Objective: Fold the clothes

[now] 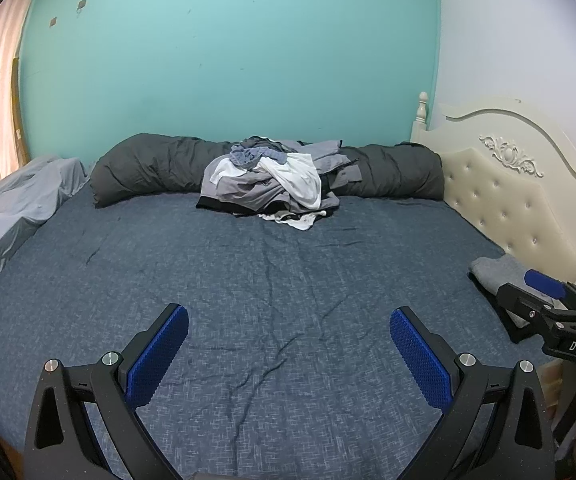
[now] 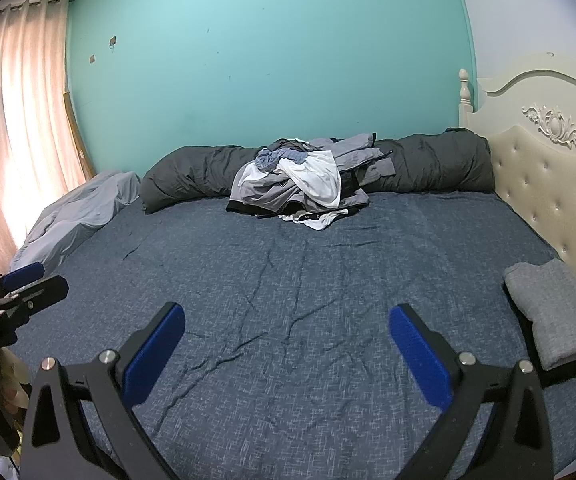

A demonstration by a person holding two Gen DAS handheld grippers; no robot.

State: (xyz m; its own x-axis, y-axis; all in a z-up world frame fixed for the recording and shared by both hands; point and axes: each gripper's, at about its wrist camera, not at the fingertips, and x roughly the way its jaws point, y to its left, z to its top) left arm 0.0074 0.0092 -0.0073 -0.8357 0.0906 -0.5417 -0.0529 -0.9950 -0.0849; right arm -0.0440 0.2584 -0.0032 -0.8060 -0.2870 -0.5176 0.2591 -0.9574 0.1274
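A heap of unfolded clothes (image 1: 271,178) (image 2: 302,182), grey, white, blue and black, lies at the far side of the blue bed sheet (image 1: 247,280) (image 2: 288,300). A folded grey garment (image 2: 554,312) (image 1: 492,274) rests on a black one at the right, near the headboard. My left gripper (image 1: 290,354) hovers open over the near part of the sheet, holding nothing. My right gripper (image 2: 288,354) is open too, empty, beside the folded grey garment. Each gripper shows at the edge of the other's view: the right one (image 1: 544,300), the left one (image 2: 27,284).
A rolled dark grey duvet (image 1: 147,168) (image 2: 191,178) lies along the teal wall behind the heap. A light grey blanket (image 1: 11,216) (image 2: 75,212) is bunched at the left edge. The cream tufted headboard (image 1: 516,200) (image 2: 552,184) bounds the right side. Pink curtains (image 2: 19,128) hang at the left.
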